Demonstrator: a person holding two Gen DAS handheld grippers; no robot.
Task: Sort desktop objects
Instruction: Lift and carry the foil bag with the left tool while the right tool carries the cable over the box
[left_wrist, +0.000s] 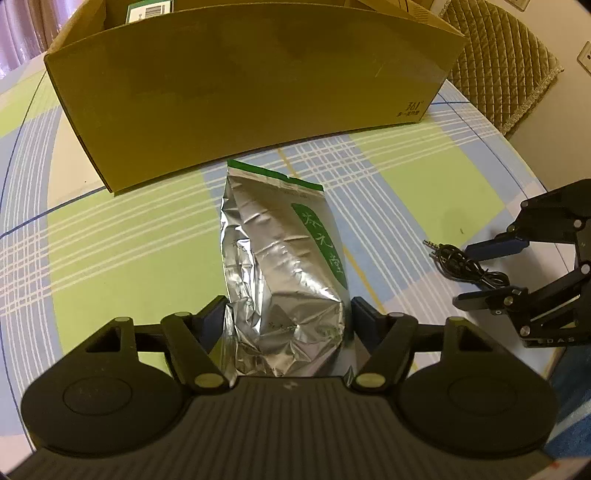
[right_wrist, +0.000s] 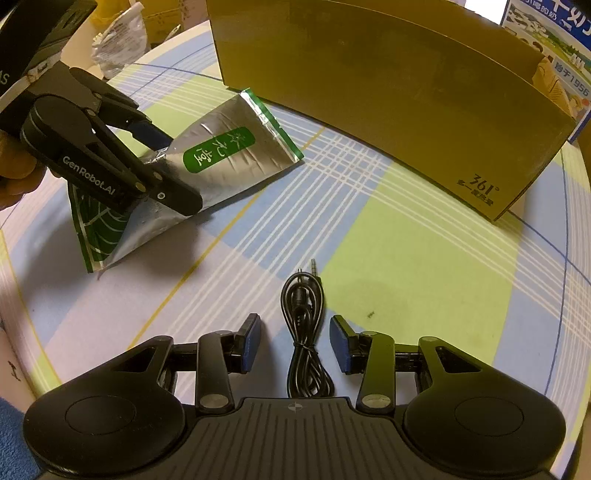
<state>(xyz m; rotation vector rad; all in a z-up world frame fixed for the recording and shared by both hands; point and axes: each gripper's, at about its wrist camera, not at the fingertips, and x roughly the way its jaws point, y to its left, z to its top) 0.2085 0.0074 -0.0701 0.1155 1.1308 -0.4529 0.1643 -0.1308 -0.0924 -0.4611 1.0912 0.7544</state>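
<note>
A silver foil pouch (left_wrist: 284, 266) with a green label lies on the plaid tablecloth in front of a cardboard box (left_wrist: 251, 85). My left gripper (left_wrist: 288, 317) is shut on the pouch's near end, one pad pressing each side. In the right wrist view the left gripper (right_wrist: 177, 173) pinches the same pouch (right_wrist: 229, 155), whose near end looks raised off the cloth. A coiled black audio cable (right_wrist: 304, 332) lies between the fingers of my right gripper (right_wrist: 295, 343), which is open, its pads clear of the cable. From the left wrist view the right gripper (left_wrist: 465, 275) stands at the far right by the cable (left_wrist: 456, 262).
The cardboard box (right_wrist: 388, 85) spans the back of the round table (right_wrist: 406, 240); a green-and-white packet (left_wrist: 149, 9) shows inside it. A quilted chair cushion (left_wrist: 498, 62) is behind on the right. A crumpled plastic bag (right_wrist: 118, 40) and a blue printed carton (right_wrist: 554, 55) flank the box.
</note>
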